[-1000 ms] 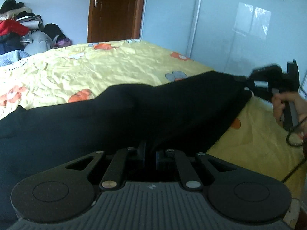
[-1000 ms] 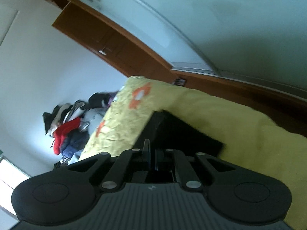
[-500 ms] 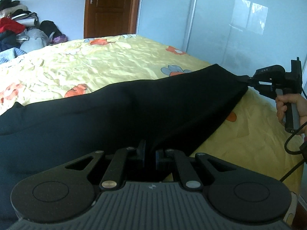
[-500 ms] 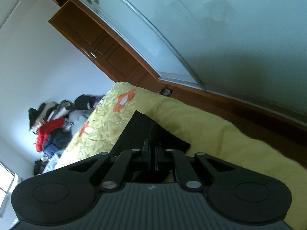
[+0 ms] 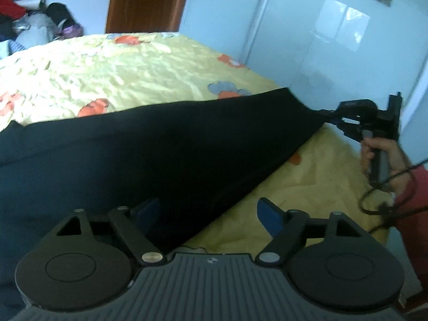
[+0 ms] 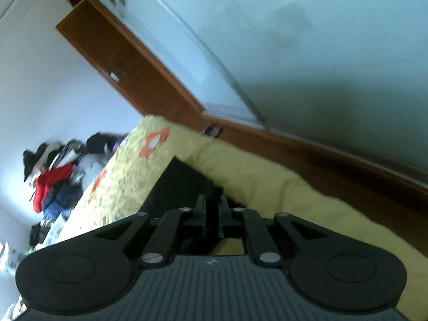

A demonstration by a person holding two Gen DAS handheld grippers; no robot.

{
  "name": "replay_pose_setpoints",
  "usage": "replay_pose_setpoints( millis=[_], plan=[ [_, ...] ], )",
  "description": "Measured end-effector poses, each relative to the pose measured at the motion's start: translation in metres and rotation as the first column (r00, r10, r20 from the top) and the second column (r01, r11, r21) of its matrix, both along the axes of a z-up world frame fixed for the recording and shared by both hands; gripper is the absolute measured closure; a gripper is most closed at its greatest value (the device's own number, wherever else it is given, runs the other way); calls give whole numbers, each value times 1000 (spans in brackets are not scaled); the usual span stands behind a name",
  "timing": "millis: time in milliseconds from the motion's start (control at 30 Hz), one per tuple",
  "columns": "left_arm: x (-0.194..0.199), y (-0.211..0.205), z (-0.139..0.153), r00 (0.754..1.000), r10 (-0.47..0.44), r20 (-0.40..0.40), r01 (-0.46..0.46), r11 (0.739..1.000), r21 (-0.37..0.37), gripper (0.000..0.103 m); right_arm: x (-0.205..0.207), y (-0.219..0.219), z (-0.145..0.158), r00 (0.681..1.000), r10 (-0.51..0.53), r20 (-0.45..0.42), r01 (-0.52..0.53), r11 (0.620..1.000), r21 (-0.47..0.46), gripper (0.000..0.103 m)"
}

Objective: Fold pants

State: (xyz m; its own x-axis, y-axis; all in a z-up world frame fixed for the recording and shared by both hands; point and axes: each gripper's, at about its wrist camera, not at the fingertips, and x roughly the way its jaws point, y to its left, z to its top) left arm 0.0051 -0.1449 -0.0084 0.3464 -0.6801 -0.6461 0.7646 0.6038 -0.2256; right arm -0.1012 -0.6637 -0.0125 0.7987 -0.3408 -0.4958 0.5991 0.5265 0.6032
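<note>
One pants [image 5: 149, 157]: left tongs [image 5: 208, 214] opening, right tongs [image 6: 211, 215] seemingly pinching, opening.

The pants [image 5: 149, 155] are black, the bed sheet [image 5: 112, 67] is yellow with orange and blue flowers, the door [image 5: 144, 0] is brown, the gripper pads [image 5: 270, 215] are blue, and the sleeve [image 5: 412, 214] is red.

A bed with a yellow sheet [image 5: 149, 75] with orange flowers lies ahead of the fingers. Far past them stands a brown wooden door [image 5: 145, 1]. A pile of clothes [image 6: 53, 182] sits up to the left. A shiny wardrobe door [image 5: 334, 42] stands off to the right.
</note>
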Motion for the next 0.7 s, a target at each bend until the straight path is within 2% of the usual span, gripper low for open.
replay_pose_setpoints(
  millis=[67, 133, 167, 200, 267, 300, 367, 433, 500, 567, 633, 700],
  plan=[
    [-4, 3, 6, 1000, -20, 7, 20, 1000, -5, 22, -8, 2, 10, 995, -98, 1, 98, 993, -62, 91],
    [-6, 6, 13, 1000, -22, 16, 22, 1000, -18, 21, -18, 5, 20, 982, -179, 54, 184, 977, -111, 91],
    [-4, 9, 17, 1000, -12, 26, 13, 1000, -26, 21, -18, 7, 25, 982, -172, 81, 181, 975, -126, 91],
    [0, 10, 20, 999, 8, 41, -7, 1000, -27, 20, -14, 9, 30, 988, -126, 92, 138, 981, -139, 91],
    [13, 12, 25, 992, 88, 86, -87, 996, -16, 19, 14, 16, 37, 997, 66, 30, -61, 985, -162, 91],
    [21, 12, 26, 986, 132, 106, -132, 991, -5, 19, 29, 23, 38, 987, 158, -6, -157, 974, -166, 90],
    [41, 13, 26, 970, 204, 131, -208, 978, 19, 18, 62, 40, 35, 939, 338, -66, -344, 926, -156, 85],
    [61, 14, 22, 957, 260, 128, -268, 962, 50, 18, 90, 59, 28, 877, 467, -108, -479, 866, -146, 77],
    [79, 13, 14, 948, 294, 122, -307, 946, 104, 18, 112, 73, 22, 827, 537, -166, -559, 817, -145, 77],
    [92, 15, 5, 936, 327, 127, -344, 926, 156, 18, 132, 85, 14, 789, 559, -254, -605, 779, -162, 77],
    [104, 18, -4, 929, 348, 125, -367, 910, 192, 18, 145, 90, 10, 769, 552, -323, -624, 757, -193, 77],
    [115, 20, -11, 920, 371, 127, -390, 895, 214, 18, 149, 86, 13, 770, 537, -346, -622, 753, -215, 77]
  ],
)
